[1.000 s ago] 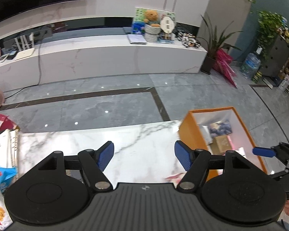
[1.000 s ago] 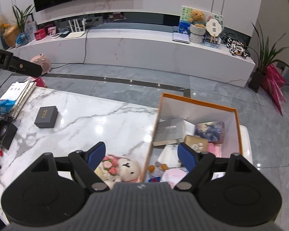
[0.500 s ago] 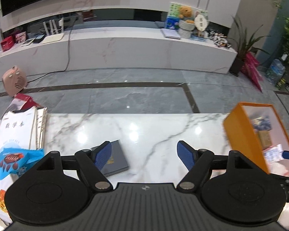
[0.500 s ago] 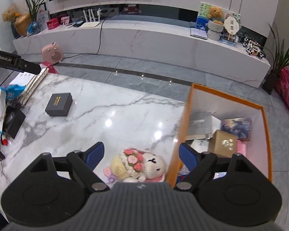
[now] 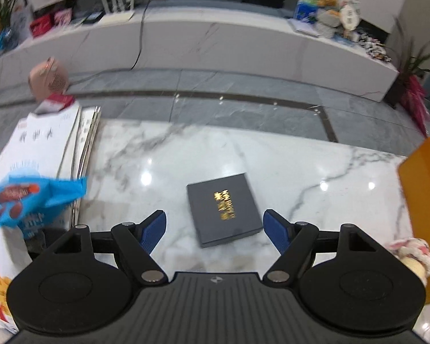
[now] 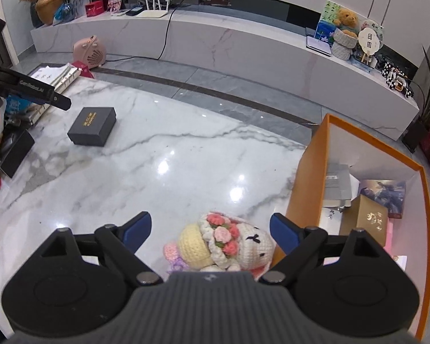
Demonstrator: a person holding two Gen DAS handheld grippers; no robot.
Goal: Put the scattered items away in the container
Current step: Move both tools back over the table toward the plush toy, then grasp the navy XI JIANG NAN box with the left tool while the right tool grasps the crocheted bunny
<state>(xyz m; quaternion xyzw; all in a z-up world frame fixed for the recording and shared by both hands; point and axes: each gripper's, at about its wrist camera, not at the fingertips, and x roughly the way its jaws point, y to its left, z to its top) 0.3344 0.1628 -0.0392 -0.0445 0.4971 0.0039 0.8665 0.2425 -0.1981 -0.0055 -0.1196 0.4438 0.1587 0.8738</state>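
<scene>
A black box with gold lettering [image 5: 223, 209] lies flat on the white marble table [image 5: 315, 172]. My left gripper [image 5: 215, 229] hangs over the box's near end, open, its blue pads apart from the box. In the right wrist view the same black box [image 6: 91, 126] sits far left. A crochet bunny toy with pink flowers [image 6: 223, 243] lies beside the orange container [image 6: 309, 177]. My right gripper [image 6: 210, 229] straddles the toy and its jaws are opening, pads clear of it. The toy [image 5: 412, 255] and the container [image 5: 421, 177] show at the left view's right edge.
The container holds several small boxes [image 6: 367, 220] and booklets. White papers [image 5: 43, 149], a blue snack bag [image 5: 28, 197] and a black case [image 6: 14, 149] crowd the table's left end. A pink heater [image 6: 90, 51] stands on the grey floor beyond the table.
The left gripper swung left from the orange container and sank over the black box. The right gripper came down toward the crochet toy and its jaws spread wider.
</scene>
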